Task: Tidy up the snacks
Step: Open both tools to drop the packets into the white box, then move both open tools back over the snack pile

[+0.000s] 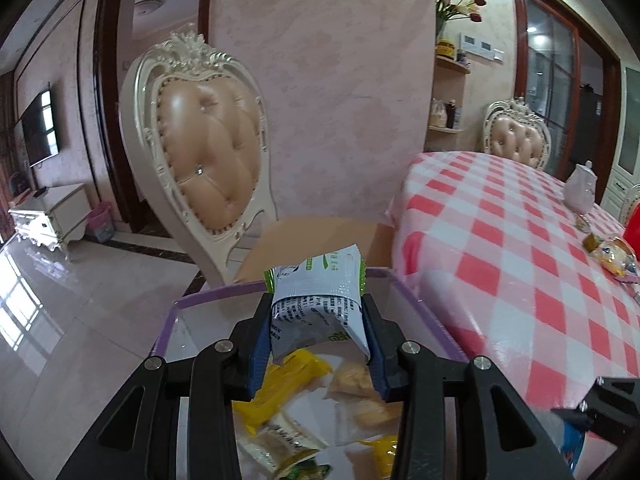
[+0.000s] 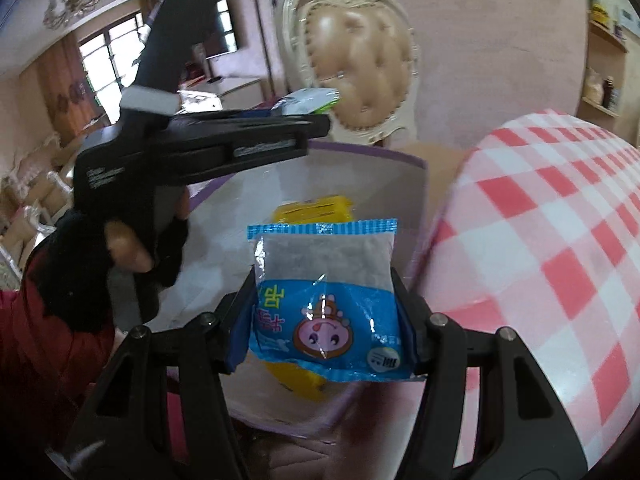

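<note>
My left gripper point(image 1: 318, 318) is shut on a white and green snack packet point(image 1: 320, 296), held over a clear storage box with a purple rim point(image 1: 200, 296). Inside the box lie yellow packets point(image 1: 280, 388) and cracker packs point(image 1: 360, 396). My right gripper point(image 2: 326, 322) is shut on a blue and white snack packet with a cartoon face point(image 2: 326, 300), held above the same box point(image 2: 400, 160), where a yellow packet point(image 2: 316, 208) shows. The left gripper point(image 2: 224, 136) with its white and green packet point(image 2: 308, 100) appears in the right wrist view, over the box's far side.
The box sits beside a table with a red and white checked cloth point(image 1: 520, 260). More snack packets point(image 1: 612, 256) and a white teapot point(image 1: 580, 192) stand on the table. A cream tufted chair point(image 1: 204, 152) stands behind the box.
</note>
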Demonstrator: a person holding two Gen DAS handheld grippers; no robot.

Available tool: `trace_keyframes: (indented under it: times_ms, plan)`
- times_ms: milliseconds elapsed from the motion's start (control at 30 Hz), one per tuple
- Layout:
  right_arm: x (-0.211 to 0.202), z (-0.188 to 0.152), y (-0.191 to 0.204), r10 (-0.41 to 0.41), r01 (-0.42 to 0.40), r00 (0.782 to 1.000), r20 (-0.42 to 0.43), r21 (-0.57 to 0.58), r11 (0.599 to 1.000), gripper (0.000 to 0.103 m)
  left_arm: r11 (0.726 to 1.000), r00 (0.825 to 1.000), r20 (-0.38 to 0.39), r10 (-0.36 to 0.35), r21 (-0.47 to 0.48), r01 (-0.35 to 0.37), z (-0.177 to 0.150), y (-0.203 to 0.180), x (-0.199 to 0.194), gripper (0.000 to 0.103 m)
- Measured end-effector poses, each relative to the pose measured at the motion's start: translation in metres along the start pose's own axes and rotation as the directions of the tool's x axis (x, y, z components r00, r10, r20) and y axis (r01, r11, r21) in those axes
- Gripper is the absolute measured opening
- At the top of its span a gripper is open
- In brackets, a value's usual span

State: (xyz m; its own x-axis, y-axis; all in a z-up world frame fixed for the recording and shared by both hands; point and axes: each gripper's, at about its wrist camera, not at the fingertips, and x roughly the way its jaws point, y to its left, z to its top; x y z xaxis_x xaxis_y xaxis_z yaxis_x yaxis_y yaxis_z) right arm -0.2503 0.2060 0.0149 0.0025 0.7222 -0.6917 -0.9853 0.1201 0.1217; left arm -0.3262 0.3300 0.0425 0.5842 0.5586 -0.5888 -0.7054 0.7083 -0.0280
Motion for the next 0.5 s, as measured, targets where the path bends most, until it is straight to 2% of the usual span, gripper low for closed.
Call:
trace_keyframes:
  times_ms: [100, 167, 233, 367, 467, 500]
  plan:
    - [0.006, 0.002, 0.010, 0.037, -0.037, 0.999, -0.013, -0.023, 0.999, 0.062, 1.000, 1.000, -0.012, 0.013, -0.006, -0.013, -0.001, 0.004, 0.003, 0.043]
    - [0.009, 0.004, 0.014, 0.071, -0.072, 0.997, -0.023, -0.030, 0.997, 0.064, 0.999, 1.000, -0.018, 0.026, -0.021, -0.026, -0.002, 0.007, 0.005, 0.048]
    - [0.009, 0.005, 0.015, 0.091, -0.092, 0.996, -0.022, -0.033, 0.995, 0.067, 0.997, 0.998, -0.032, 0.059, -0.045, -0.060, -0.001, 0.009, 0.007, 0.059]
    - [-0.014, 0.008, -0.007, 0.058, -0.058, 0.998, 0.039, 0.006, 0.998, 0.070, 0.994, 0.997, -0.032, 0.075, -0.074, -0.077, 0.003, 0.006, 0.004, 0.077]
    - [-0.041, 0.008, -0.038, 0.026, -0.034, 0.995, 0.098, 0.083, 0.996, 0.071, 0.996, 0.998, -0.008, 0.069, -0.053, -0.069, 0.010, -0.010, -0.003, 0.083]
    - [-0.055, 0.005, -0.053, -0.007, -0.008, 0.992, 0.122, 0.115, 0.993, 0.071, 0.998, 0.998, -0.002, 0.055, -0.040, -0.055, 0.013, -0.018, -0.004, 0.083]
